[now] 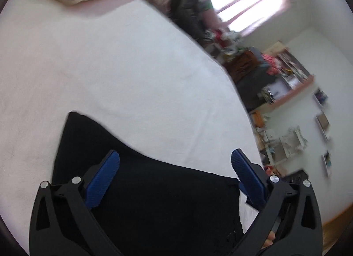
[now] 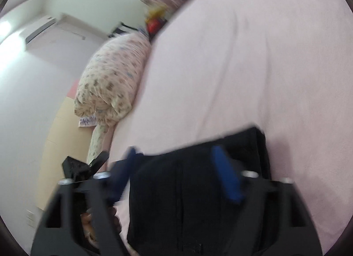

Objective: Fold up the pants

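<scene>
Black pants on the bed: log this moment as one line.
task: fold pants | black pants flat on pink bed sheet | left gripper open above pants | right gripper open above pants | pillow at bed edge

Bare pink sheet (image 1: pixel 123 61) beyond black pants (image 1: pixel 154 200); floral pillow (image 2: pixel 112 81) blocks far bed edge.
</scene>
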The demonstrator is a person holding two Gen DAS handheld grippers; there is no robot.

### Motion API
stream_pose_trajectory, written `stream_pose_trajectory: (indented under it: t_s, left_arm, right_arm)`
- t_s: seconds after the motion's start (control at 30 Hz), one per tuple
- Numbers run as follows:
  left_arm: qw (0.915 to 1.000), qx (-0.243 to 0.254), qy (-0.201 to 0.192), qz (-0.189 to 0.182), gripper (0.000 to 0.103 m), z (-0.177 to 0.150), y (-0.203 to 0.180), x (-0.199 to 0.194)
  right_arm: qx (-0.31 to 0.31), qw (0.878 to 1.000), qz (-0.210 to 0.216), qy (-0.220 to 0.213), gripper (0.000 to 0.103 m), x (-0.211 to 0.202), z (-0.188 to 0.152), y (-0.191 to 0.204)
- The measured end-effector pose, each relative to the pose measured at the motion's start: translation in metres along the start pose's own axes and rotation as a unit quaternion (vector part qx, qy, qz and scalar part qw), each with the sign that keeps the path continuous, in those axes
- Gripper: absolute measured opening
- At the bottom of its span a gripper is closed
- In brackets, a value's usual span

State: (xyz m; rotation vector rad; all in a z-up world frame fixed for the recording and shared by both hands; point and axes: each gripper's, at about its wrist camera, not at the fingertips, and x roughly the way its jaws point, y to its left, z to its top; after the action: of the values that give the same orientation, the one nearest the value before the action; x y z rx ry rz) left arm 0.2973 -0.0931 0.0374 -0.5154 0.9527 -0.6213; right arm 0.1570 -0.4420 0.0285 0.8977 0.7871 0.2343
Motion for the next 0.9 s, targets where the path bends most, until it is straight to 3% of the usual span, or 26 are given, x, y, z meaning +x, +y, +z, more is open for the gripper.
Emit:
stream_pose_trajectory:
  t_s: [0.03,0.07,0.1,0.17,0.23,0.3,0.4,0.47,0.57,0.67,0.77,0.9]
  left_arm:
    - [0.9996,0.005,0.008,0.027,0.101,-0.003,-0.002,0.005]
    - [0.9968,-0.002,0.027,0.076,0.101,-0.004,0.004,0.015]
    - [0.9949,-0.018,0.046,0.088,0.100,-0.005,0.011,0.022]
    - [0.9965,-0.033,0.033,0.069,0.100,-0.009,0.019,0.022]
    - [0.9967,-0.027,0.032,0.070,0.100,-0.010,0.013,0.018]
    - [0.9978,-0.016,0.037,0.052,0.101,-0.015,0.002,0.001]
    - [0.9992,-0.003,0.040,0.000,0.101,-0.029,-0.003,-0.037]
    - [0.9990,0.031,0.030,0.011,0.101,-0.056,-0.014,-0.064]
    - [0.9955,0.072,-0.003,0.061,0.101,-0.095,-0.021,-0.094]
    - [0.9893,0.095,-0.051,0.098,0.101,-0.133,-0.027,-0.119]
    - [0.9896,0.074,-0.085,0.090,0.101,-0.156,-0.025,-0.138]
    - [0.9943,0.046,-0.071,0.065,0.101,-0.160,-0.014,-0.126]
  right_arm:
    - [-0.016,0.999,-0.032,0.011,0.079,0.005,0.001,0.006]
    - [-0.017,0.998,-0.057,0.020,0.078,0.011,0.001,0.005]
    - [-0.003,0.996,-0.086,0.035,0.076,0.020,0.000,-0.002]
    - [0.029,0.995,-0.088,0.040,0.067,0.028,-0.002,-0.020]
    - [0.039,0.995,-0.081,0.035,0.064,0.023,-0.002,-0.025]
    - [0.032,0.996,-0.085,0.025,0.065,0.006,-0.003,-0.019]
    - [-0.011,0.999,-0.034,0.013,0.070,-0.024,-0.017,0.001]
    - [-0.053,0.998,-0.018,0.017,0.071,-0.043,-0.038,0.014]
    - [-0.119,0.992,-0.033,0.024,0.071,-0.056,-0.079,0.029]
    - [-0.170,0.984,-0.054,0.004,0.071,-0.065,-0.116,0.039]
    - [-0.198,0.978,-0.061,-0.020,0.071,-0.077,-0.143,0.044]
    - [-0.252,0.961,-0.097,-0.061,0.071,-0.079,-0.175,0.057]
